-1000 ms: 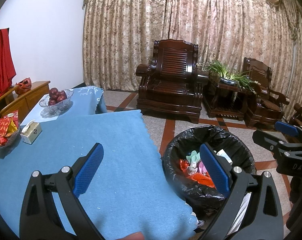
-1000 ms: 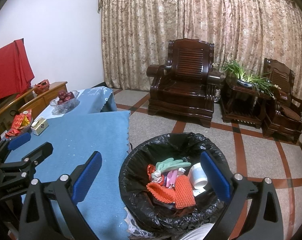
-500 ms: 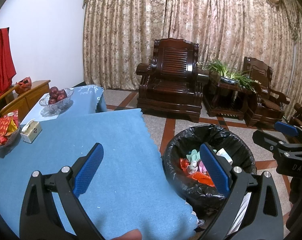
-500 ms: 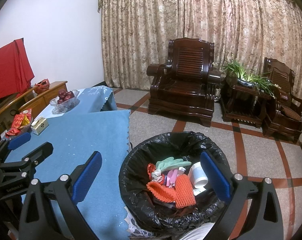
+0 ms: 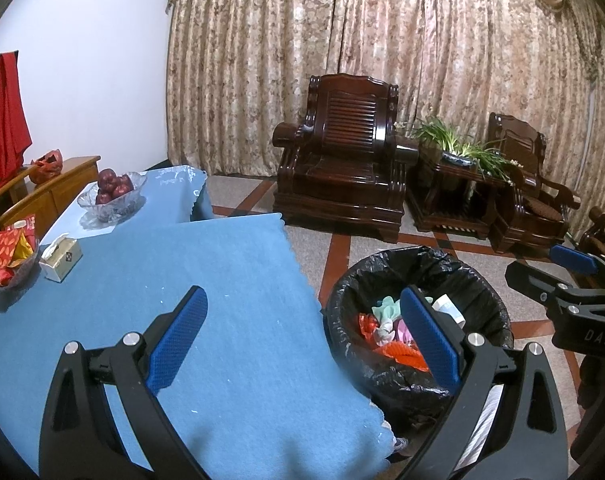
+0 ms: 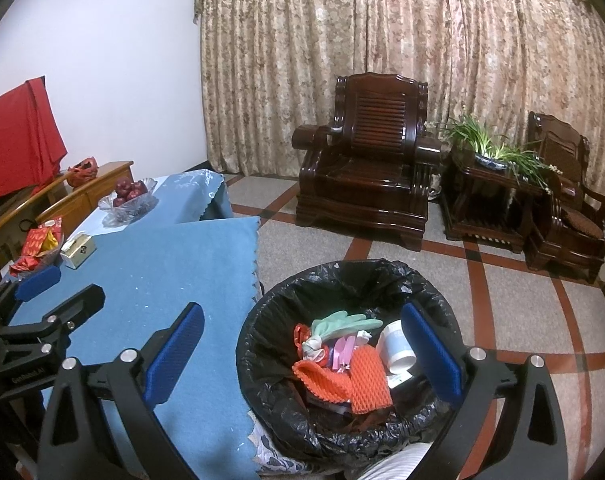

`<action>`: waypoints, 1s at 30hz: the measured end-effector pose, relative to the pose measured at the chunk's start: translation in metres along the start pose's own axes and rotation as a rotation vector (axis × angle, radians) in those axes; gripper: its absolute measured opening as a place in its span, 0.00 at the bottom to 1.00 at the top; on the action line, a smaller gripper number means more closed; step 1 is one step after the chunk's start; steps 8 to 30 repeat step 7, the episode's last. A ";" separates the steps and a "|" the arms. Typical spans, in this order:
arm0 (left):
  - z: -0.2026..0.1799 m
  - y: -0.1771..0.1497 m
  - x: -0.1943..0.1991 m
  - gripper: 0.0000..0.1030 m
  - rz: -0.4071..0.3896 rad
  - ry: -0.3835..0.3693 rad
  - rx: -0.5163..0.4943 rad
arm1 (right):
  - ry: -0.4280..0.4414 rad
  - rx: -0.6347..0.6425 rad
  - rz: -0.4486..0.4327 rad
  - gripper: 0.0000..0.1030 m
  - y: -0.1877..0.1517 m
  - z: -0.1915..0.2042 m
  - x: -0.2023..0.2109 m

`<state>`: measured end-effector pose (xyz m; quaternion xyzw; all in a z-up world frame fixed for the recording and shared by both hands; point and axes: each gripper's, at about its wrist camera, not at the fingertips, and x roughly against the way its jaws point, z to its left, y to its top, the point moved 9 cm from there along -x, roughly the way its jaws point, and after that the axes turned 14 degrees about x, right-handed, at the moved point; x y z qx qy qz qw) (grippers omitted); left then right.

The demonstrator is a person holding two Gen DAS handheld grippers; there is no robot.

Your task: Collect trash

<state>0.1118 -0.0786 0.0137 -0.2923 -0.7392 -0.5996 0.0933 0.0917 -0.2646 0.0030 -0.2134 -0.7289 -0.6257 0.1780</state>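
I'm holding left gripper [image 5: 302, 332] and right gripper [image 6: 302, 344] spread wide, both empty. Trash bin [image 6: 262, 344] sitting directly below right gripper; liner rim may snag a finger.

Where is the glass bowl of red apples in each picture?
Left wrist view: the glass bowl of red apples sits upper left, on the blue tablecloth.
Right wrist view: the bowl sits left of centre, farther away.
Shared landmark: the small tissue box stands nearer than the bowl.
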 end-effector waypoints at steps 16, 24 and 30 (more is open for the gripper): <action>0.003 -0.005 0.001 0.92 0.003 0.002 -0.003 | 0.000 0.000 0.002 0.94 -0.002 -0.001 0.000; 0.003 -0.005 0.001 0.92 0.003 0.002 -0.003 | 0.000 0.000 0.002 0.94 -0.002 -0.001 0.000; 0.003 -0.005 0.001 0.92 0.003 0.002 -0.003 | 0.000 0.000 0.002 0.94 -0.002 -0.001 0.000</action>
